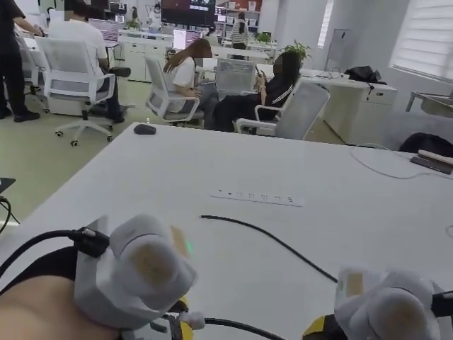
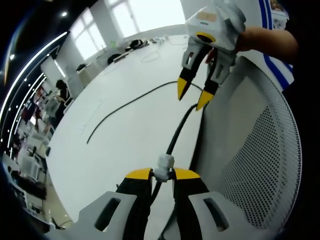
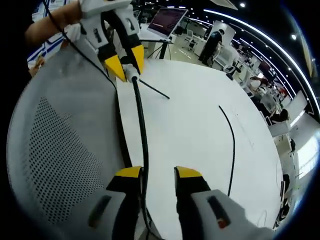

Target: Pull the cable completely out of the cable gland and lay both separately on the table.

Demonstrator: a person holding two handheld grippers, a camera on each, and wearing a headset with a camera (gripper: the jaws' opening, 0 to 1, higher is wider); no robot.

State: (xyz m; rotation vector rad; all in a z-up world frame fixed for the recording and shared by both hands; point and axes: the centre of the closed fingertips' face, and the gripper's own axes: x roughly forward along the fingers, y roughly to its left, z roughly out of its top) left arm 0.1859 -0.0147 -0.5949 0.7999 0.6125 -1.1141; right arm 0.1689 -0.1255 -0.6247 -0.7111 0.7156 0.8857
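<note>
A white cable gland sits clamped between the yellow tips of my left gripper. A black cable runs from the gland to my right gripper. In the right gripper view, that cable passes between the spread jaws of my right gripper, close to its left jaw. It leads up to the gland held by my left gripper. A short cable end pokes out past the gland. In the head view, both grippers sit at the bottom edge, with the gland and cable between them.
A second loose black cable lies curved across the white table. A flush socket strip and a mouse lie farther back. A grey mesh chair back stands at the table's near edge. People sit at desks beyond.
</note>
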